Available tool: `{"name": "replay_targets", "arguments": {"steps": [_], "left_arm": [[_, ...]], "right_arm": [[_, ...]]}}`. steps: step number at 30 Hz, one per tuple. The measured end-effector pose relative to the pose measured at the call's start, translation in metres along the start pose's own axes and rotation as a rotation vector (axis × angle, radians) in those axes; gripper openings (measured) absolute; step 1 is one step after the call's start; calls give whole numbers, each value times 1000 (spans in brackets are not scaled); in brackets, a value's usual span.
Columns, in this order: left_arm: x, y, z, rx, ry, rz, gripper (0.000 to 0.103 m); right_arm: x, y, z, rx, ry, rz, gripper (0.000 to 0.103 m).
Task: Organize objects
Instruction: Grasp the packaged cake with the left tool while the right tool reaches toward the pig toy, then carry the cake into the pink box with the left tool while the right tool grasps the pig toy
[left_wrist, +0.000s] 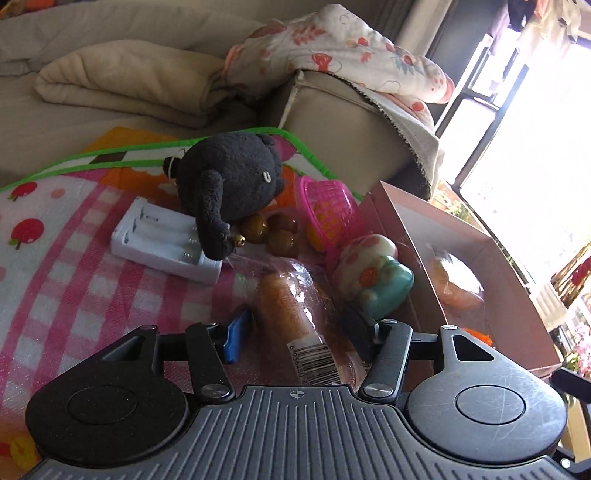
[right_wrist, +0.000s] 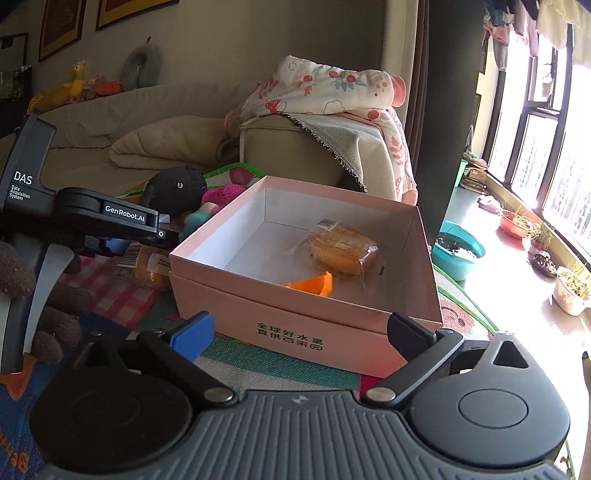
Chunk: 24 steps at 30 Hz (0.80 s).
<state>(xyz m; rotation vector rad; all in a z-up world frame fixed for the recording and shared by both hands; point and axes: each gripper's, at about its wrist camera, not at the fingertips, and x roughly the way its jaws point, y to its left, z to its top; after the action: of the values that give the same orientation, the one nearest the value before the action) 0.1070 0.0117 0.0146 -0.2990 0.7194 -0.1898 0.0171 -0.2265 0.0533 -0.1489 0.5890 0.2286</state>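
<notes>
My left gripper (left_wrist: 295, 328) stands around a wrapped bread roll (left_wrist: 295, 306) lying on the pink checked mat (left_wrist: 74, 266); its fingers sit at both sides of the wrapper, and I cannot tell whether they press it. Beyond it lie a black plush toy (left_wrist: 229, 177), a white battery holder (left_wrist: 162, 240), brown beads (left_wrist: 273, 229), a pink toy basket (left_wrist: 328, 210) and a teal and white toy (left_wrist: 373, 277). The pink box (right_wrist: 295, 325) holds a wrapped bun (right_wrist: 343, 247) and an orange piece (right_wrist: 314, 282). My right gripper (right_wrist: 301, 328) is open and empty in front of the box.
A beige sofa (right_wrist: 295, 147) with folded blankets and a floral cloth (right_wrist: 332, 88) stands behind the mat. The left gripper's body (right_wrist: 110, 218) shows at the left of the right wrist view. Plant pots and a teal basin (right_wrist: 458, 251) sit by the window at the right.
</notes>
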Motion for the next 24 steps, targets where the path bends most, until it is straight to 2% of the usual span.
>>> {"name": "replay_targets", "arguments": {"steps": [2, 4, 6, 9, 12, 15, 20, 23, 24], "left_arm": [[-5, 1, -2, 30, -4, -18, 57], [-15, 8, -4, 13, 5, -37, 54], [-34, 17, -11, 34, -21, -36, 47], [-66, 34, -27, 91, -82, 39, 46], [-86, 60, -33, 43, -89, 59, 47], [-94, 82, -37, -15, -88, 19, 47], [-95, 93, -43, -53, -111, -18, 47], [-94, 97, -46, -71, -122, -36, 48], [-94, 99, -46, -78, -124, -45, 48]], "right_arm": [[1, 1, 2, 6, 0, 6, 100], [0, 4, 5, 4, -6, 8, 100], [-2, 7, 10, -7, -19, 9, 100], [-3, 18, 20, -48, -46, 7, 100], [4, 38, 33, -124, -69, 1, 100], [19, 69, 47, -206, -75, 6, 100], [53, 135, 60, -452, -133, -68, 96], [87, 161, 64, -547, -86, -120, 81], [98, 171, 62, -593, -72, -156, 71]]}}
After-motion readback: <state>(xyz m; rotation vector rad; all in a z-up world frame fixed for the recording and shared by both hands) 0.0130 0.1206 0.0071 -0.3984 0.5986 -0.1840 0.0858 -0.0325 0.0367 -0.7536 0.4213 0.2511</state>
